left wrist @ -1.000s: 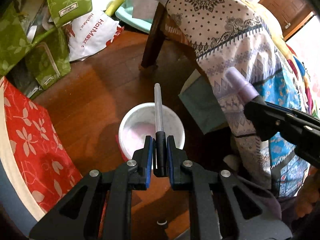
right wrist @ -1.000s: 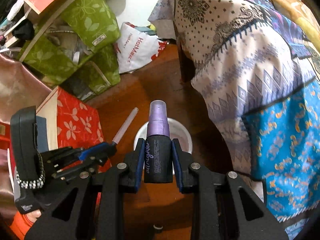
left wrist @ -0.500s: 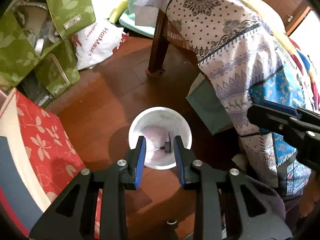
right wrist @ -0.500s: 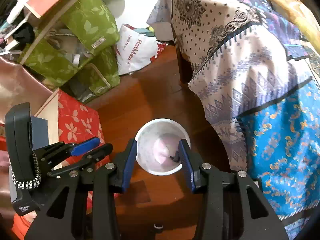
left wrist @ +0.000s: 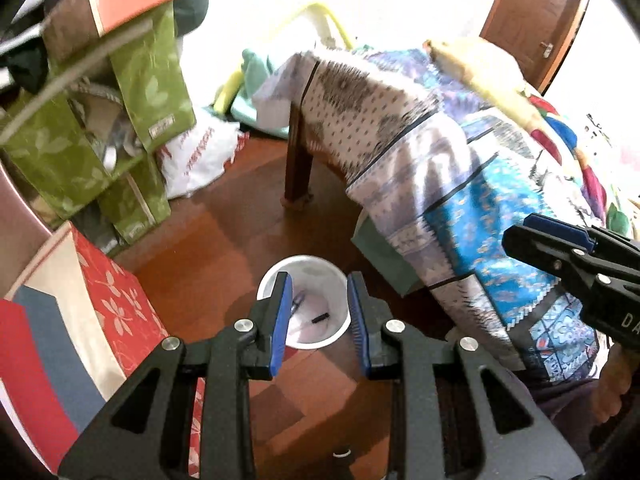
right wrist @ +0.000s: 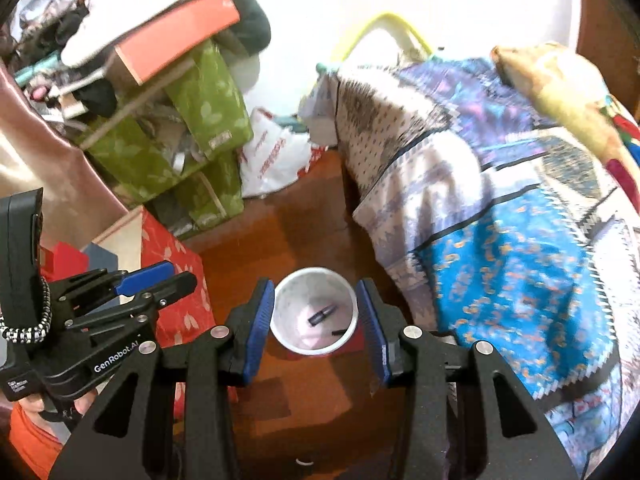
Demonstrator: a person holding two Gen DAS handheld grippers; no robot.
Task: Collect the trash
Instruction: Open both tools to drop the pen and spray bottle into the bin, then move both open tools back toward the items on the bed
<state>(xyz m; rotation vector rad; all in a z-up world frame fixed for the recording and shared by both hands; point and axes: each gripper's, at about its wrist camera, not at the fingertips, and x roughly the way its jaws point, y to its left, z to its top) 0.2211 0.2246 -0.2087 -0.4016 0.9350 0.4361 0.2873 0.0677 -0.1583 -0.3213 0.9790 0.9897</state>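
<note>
A white bin [left wrist: 310,261] stands on the wooden floor, straight below both grippers. In it lie a dark spray bottle [right wrist: 322,314] and a pen [left wrist: 298,304], on something pale pink. My left gripper [left wrist: 320,292] hangs high above the bin, open, with nothing between its blue pads. In the right wrist view the bin [right wrist: 316,271] shows between the fingers of my right gripper [right wrist: 316,300], which is also open and holds nothing. Each gripper appears in the other's view: the right gripper [left wrist: 532,236] at the right edge, the left gripper [right wrist: 168,276] at the left.
A bed under a patterned quilt [left wrist: 460,168] fills the right side, its wooden leg [left wrist: 298,168] beyond the bin. A red floral box [left wrist: 108,300] stands left of the bin. Green fabric boxes [left wrist: 132,128] and a white plastic bag [left wrist: 200,156] are stacked at the back left.
The left gripper let go of the pen and the right let go of the spray bottle; both now lie in the bin. Both grippers opened and rose away from it.
</note>
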